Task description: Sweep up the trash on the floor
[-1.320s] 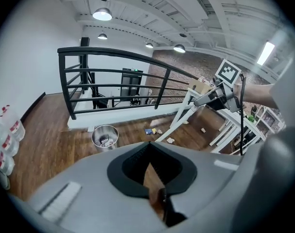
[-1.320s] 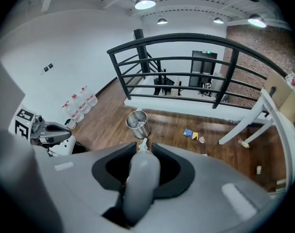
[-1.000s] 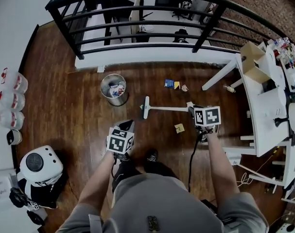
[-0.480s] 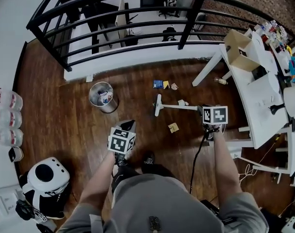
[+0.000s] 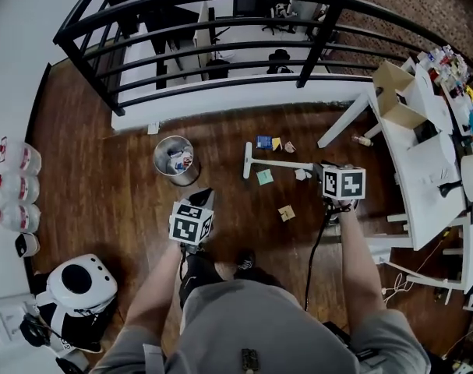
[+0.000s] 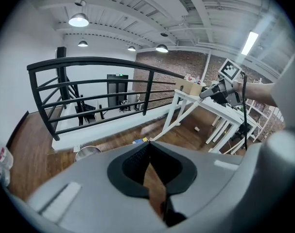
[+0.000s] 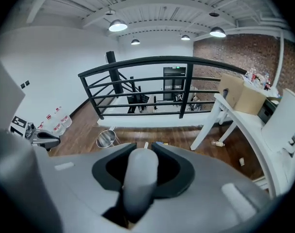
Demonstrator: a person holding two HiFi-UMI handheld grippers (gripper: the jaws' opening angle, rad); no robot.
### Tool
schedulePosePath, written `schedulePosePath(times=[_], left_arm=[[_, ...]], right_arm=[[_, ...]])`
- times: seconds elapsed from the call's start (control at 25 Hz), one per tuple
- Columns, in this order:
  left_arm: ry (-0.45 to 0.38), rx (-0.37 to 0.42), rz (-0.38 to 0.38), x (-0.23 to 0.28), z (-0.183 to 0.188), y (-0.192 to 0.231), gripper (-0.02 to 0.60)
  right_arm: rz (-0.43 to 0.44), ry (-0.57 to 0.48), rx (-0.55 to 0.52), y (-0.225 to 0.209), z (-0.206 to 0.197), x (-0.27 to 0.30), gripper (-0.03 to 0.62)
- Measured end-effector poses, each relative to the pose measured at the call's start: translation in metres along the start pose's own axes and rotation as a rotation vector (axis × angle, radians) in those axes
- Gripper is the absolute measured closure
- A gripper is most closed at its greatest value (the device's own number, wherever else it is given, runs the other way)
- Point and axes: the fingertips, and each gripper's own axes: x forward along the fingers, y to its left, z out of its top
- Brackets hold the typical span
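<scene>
Right gripper (image 5: 322, 171), down-tilted, around broom handle (image 5: 279, 164)

Legible text, brands, numbers: none is showing. Marker cubes (image 5: 191, 224) (image 5: 344, 183) are displaying only black-and-white square patterns. Red labels on the jugs (image 5: 19, 159) and a green doorway sign (image 7: 177, 68) are appearing too small to read.

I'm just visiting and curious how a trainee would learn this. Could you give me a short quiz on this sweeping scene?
1. True or false: the right gripper holds the broom in its fingers.
2. The trash bin stands: A) on the white table; B) on the wooden floor; C) in the person's hand.
3. What colour is the paper scrap lying nearest the person's shoe?
Key: 1 true; 2 B; 3 yellow.
</scene>
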Motion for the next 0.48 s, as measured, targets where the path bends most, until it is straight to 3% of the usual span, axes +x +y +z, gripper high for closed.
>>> schedulePosePath(times=[0.24,0.48], left_arm=[[-0.014,-0.017,0.001,-0.022,0.006,0.094,0.575],[0.003,-0.007,-0.028,-0.028,0.012,0.169,0.575]], right_arm=[[0.014,-0.05,-0.046,0.09,0.08,0.039,0.499],[-0.001,0.007,-0.096,0.163,0.1,0.089,0.499]])
